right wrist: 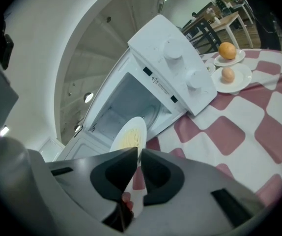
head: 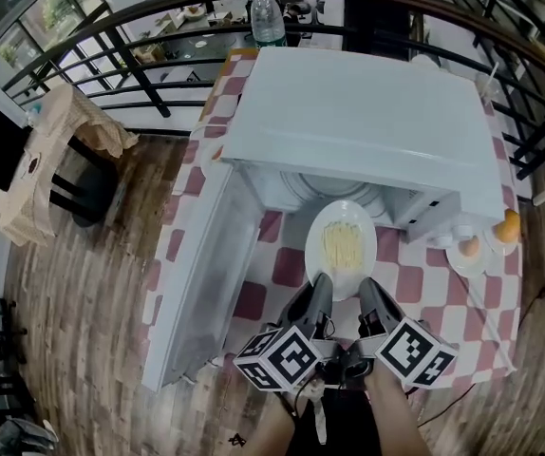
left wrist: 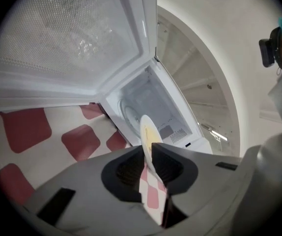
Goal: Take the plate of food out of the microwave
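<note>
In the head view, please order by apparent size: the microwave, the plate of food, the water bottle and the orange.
1. microwave
2. plate of food
3. water bottle, farther from the camera
4. orange

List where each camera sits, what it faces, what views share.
Head view: on the head, steeply down onto the open microwave; left gripper and right gripper show at the bottom.
Left gripper view: rides the left gripper, looks along its jaws, clamped on the plate rim, into the microwave.
Right gripper view: same from the right gripper.
Shared: all three show plate and microwave.
</note>
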The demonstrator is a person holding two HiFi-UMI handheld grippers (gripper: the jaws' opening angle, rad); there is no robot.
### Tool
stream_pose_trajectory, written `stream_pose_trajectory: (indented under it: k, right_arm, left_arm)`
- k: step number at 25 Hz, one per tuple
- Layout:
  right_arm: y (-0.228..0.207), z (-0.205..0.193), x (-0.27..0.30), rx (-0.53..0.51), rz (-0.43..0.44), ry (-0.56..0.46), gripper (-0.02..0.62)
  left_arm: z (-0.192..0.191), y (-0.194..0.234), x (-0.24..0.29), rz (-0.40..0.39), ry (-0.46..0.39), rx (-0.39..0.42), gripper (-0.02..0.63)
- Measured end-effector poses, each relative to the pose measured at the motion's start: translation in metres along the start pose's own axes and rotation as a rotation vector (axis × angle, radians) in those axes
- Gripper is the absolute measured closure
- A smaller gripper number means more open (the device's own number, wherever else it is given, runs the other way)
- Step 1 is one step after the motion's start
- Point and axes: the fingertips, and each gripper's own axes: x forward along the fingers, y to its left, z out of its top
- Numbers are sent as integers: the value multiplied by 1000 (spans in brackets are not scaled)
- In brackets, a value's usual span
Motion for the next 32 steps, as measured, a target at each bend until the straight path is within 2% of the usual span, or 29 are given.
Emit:
stream_pose_trajectory:
  k: [19,32]
  right_arm:
    - [24,-71,-95,18,-35,-79,555]
    - [26,-97,-130,35,-66,-118,557]
  left_arm:
    - [-29,-8,-111,-60,47,-13,529]
    - [-47,-11,-147,-91,85,-22,528]
